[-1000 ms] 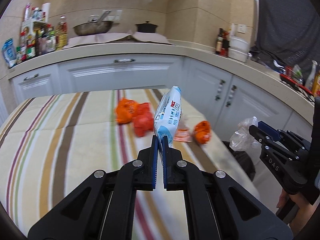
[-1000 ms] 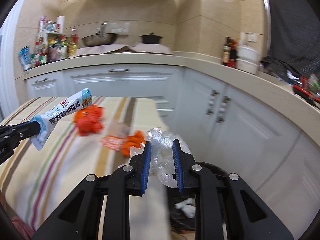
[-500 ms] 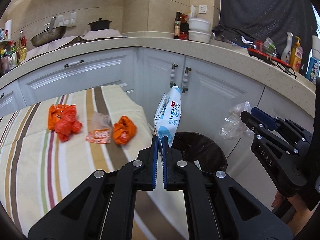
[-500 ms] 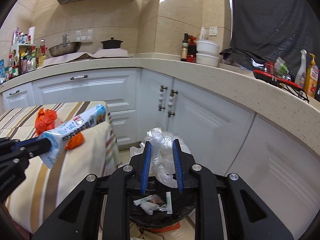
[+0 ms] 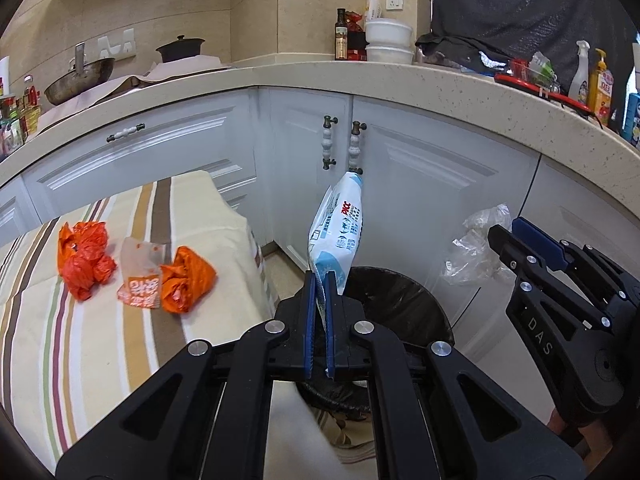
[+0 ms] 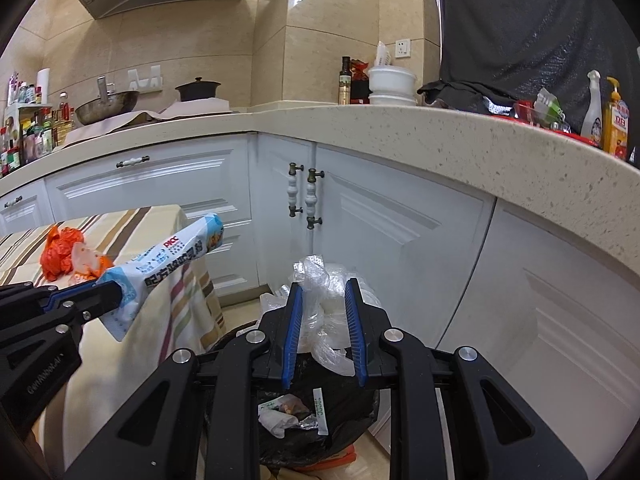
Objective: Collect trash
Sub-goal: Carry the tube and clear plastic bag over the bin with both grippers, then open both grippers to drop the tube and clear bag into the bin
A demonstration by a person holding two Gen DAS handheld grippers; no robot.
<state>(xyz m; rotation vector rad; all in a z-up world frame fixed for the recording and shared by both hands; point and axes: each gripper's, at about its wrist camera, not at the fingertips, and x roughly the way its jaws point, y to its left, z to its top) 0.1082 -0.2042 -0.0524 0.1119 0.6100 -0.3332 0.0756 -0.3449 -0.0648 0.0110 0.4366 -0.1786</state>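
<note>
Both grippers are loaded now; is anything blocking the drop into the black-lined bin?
Nothing visible does. The bin is open, holding only scraps. The right gripper holds clear plastic above its mouth; the left gripper grips the blue-white packet near its rim.

- My left gripper (image 5: 319,280) clamps a blue-white packet (image 5: 338,236) that sticks up at centre frame, blocking the lane straight ahead toward the cabinet doors (image 5: 420,184).
- Below it, the black-lined bin (image 5: 404,300) mouth lies open; nothing covers it.
- In the right wrist view, my right gripper (image 6: 323,300) holds crumpled clear plastic (image 6: 320,292) directly above that bin; scraps lie deep inside, with room above them.
- The striped table (image 5: 120,340) edge crowds the bin's left side, with orange bags (image 5: 86,258) on top.
- The countertop (image 6: 440,136) overhangs at upper right.
</note>
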